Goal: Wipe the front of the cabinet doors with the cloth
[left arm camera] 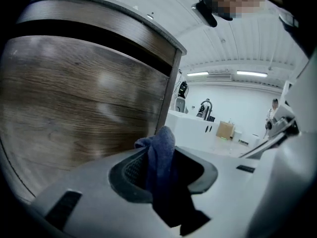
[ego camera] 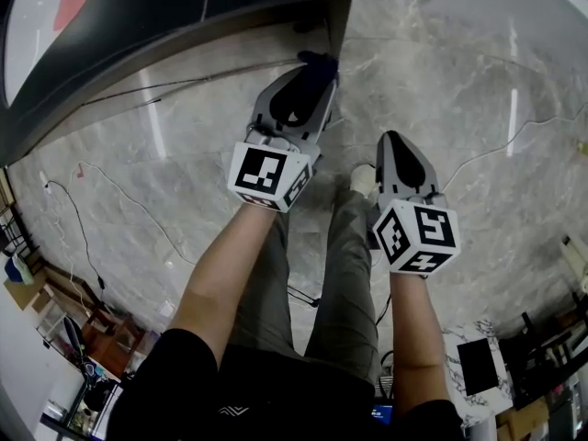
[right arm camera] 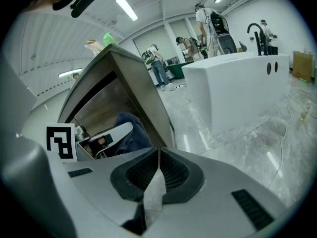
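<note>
L gripper jaws clenched on blue cloth, near the wood cabinet door, right edge. R gripper jaws pressed together, empty. Risk: little cloth protrudes, so jaws may scrape door.

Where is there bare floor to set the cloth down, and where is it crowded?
Bare marble floor lies right of the cabinet, ahead of the right gripper. The left gripper, shut on the cloth, crowds the cabinet's corner. Cables cross the floor at left; clutter fills both lower corners.
</note>
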Motion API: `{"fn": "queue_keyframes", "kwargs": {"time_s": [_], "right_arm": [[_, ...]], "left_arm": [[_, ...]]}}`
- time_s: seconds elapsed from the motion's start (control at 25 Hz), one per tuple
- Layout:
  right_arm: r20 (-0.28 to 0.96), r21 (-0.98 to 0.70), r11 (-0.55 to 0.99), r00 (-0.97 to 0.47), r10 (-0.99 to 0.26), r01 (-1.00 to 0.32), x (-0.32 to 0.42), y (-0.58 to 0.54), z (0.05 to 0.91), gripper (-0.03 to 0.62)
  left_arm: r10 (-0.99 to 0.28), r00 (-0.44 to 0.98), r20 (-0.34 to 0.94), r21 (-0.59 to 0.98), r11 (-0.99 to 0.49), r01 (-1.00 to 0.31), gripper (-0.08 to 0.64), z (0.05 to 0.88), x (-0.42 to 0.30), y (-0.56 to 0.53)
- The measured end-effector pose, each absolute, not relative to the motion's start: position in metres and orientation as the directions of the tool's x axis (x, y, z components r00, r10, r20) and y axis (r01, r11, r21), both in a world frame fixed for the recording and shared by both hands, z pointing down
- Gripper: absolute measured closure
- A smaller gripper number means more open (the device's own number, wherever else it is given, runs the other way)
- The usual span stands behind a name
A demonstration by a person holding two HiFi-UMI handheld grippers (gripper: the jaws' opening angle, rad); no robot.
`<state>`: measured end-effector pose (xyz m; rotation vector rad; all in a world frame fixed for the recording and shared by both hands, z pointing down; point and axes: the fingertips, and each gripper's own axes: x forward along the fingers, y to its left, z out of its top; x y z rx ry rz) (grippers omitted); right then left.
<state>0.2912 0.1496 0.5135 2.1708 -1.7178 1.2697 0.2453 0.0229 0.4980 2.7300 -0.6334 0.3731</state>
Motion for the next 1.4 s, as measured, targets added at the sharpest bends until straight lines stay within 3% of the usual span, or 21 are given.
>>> {"fn": "queue_keyframes", "kwargs": {"time_s": [0.88, 1.4], "right_arm": [[0.659, -0.404, -0.123, -0.196, -0.726, -0.906, 0.123, 0.057, 0.533, 0.554], [0.654, -0.408, -0.080, -0.230, -0.720, -0.910, 0.078, 0.013, 0.549, 0.554]], "left_arm": [[-0.577, 0.719, 0.387, 0.202, -0.708, -0.677, 0.431, 0.541, 0.034, -0.054], [-0.609, 0.685, 0.401, 0.161, -0.689, -0.707, 0.431, 0.570, -0.013, -0.104]]}}
